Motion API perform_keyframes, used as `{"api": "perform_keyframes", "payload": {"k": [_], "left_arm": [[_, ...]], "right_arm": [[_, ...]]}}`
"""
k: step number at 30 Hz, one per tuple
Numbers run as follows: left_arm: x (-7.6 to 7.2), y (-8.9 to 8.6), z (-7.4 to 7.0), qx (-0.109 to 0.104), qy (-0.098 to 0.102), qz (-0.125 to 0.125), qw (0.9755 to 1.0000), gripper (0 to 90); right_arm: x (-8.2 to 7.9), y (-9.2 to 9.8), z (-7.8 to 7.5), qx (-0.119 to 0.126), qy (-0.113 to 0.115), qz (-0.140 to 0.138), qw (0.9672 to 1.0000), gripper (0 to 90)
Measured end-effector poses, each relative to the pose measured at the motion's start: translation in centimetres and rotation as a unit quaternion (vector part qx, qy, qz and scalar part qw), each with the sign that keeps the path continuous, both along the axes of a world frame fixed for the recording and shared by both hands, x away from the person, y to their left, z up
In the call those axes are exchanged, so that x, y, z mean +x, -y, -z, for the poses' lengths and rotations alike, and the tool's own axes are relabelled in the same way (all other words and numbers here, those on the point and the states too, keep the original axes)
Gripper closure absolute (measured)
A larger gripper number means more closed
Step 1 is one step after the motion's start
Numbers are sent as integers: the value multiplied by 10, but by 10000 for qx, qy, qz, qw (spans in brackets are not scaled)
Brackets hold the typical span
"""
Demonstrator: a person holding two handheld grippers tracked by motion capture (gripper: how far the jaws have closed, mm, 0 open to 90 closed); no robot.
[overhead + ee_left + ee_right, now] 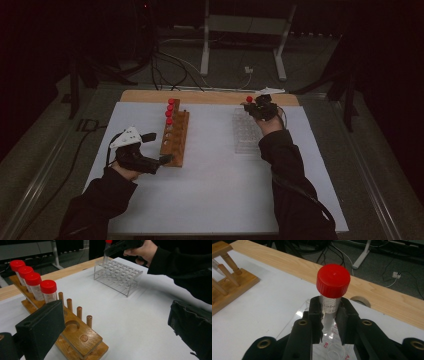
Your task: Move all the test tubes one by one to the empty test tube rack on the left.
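Note:
A clear plastic tube rack (pixel 246 132) stands at the right of the white sheet. My right gripper (pixel 256 107) hovers over its far end, shut on a red-capped tube (pixel 249 99). In the right gripper view the pads (pixel 315 315) clamp the tube (pixel 331 305) just under its red cap, upright above the clear rack (pixel 298 317). A wooden rack (pixel 175 135) holds several red-capped tubes (pixel 170 111) at its far end. My left gripper (pixel 159 148) sits open at that rack's near end; the wooden rack (pixel 80 332) lies beside its left finger (pixel 42 327), and nothing is gripped.
A white sheet (pixel 210 190) covers the table, with a wooden board strip (pixel 210 96) along its far edge. Beyond it, cables and the metal legs of a stand (pixel 205 50) sit on the floor. The person's dark sleeves come in from below.

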State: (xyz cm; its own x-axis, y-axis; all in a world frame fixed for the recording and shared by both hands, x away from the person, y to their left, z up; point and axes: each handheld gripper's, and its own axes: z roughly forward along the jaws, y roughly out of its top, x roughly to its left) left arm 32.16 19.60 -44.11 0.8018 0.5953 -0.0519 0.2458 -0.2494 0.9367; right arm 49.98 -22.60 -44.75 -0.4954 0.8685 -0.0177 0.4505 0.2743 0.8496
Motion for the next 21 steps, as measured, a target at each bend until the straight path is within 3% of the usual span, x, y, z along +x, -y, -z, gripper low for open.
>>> {"api": "perform_keyframes", "payload": {"k": [13, 21], "left_arm": [[0, 1, 0, 6, -20, 19, 10000, 17], [-1, 2, -2, 14, -6, 54, 10000, 17]], "right_arm": [[-10, 2, -21, -114, 258, 9, 9996, 753], [-21, 5, -34, -40, 358, -47, 9993, 752]]}}
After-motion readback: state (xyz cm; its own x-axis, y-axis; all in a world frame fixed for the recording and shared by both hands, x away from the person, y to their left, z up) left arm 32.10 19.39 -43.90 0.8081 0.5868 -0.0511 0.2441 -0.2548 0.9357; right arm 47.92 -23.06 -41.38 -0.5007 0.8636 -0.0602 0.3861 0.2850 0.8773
